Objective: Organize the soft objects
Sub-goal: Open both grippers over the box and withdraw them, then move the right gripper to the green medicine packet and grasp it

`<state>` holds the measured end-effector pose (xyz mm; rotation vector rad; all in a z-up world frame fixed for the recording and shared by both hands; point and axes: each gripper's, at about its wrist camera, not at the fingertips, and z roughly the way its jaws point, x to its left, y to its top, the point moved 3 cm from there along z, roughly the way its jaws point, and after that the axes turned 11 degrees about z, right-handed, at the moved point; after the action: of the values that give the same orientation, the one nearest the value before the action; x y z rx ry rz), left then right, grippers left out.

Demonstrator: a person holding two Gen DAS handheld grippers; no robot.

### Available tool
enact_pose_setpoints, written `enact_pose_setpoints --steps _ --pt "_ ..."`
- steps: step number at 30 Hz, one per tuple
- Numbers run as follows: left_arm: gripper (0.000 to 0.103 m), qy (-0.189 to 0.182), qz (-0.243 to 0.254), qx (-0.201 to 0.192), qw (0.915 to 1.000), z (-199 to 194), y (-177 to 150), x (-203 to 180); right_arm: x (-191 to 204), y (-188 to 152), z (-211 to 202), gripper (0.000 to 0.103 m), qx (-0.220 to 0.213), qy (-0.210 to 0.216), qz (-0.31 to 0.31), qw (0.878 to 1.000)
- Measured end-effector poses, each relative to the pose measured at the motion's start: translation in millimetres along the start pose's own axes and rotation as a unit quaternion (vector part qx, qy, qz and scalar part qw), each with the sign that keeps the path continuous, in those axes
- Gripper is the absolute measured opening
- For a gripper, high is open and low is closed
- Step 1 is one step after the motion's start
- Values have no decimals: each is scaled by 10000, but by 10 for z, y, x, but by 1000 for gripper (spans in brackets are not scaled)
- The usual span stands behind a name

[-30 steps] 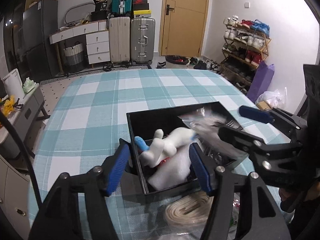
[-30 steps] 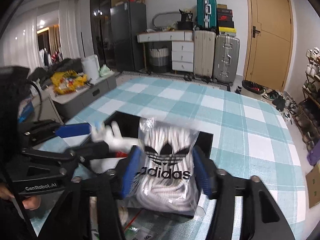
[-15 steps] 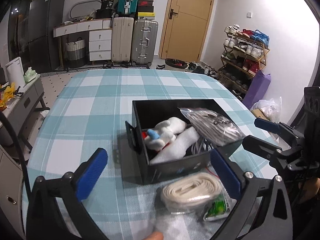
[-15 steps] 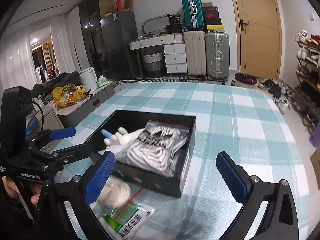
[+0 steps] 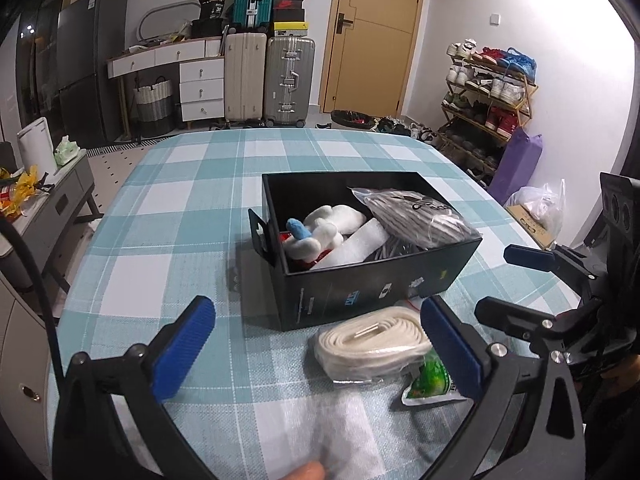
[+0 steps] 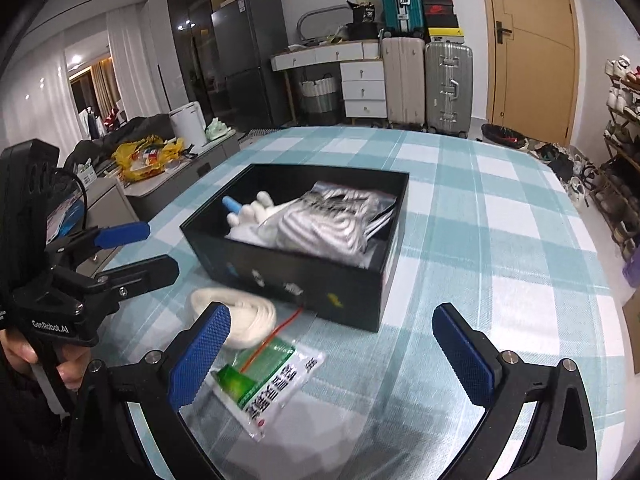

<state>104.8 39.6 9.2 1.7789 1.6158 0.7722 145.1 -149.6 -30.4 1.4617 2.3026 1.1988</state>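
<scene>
Black box [image 5: 360, 288] already holds our plush toy [image 5: 324, 228] and bagged striped garment [image 5: 416, 216]. Both tongs, left tongs [image 5: 320, 344] and right tongs [image 6: 340, 356], gape empty (bagged white coil [image 5: 372, 340] and green packet [image 6: 272, 380] wait outside).

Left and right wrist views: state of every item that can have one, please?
Black cardboard box: lidless, partly filled.
White plush toy: lying inside box.
Clear bag of striped fabric: propped in box.
Coiled cream strap: on table, outside.
Left gripper: open, empty.
Right gripper: open, empty.
</scene>
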Motion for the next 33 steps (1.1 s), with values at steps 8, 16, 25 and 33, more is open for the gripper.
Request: enact_pose_setpoints --steps 8,16,25,33 --pt "103 43 -53 -47 10000 -29 -53 8 -11 -134 115 103 456 66 54 9989" --pt "103 -22 50 38 10000 37 -198 -36 33 -213 159 103 667 84 -34 9977" --pt "103 -85 -54 135 9999 82 -361 19 201 -346 332 103 980 131 -267 9947" --pt "103 -112 -136 98 9998 9 -370 75 327 -423 440 103 1106 179 -286 9933"
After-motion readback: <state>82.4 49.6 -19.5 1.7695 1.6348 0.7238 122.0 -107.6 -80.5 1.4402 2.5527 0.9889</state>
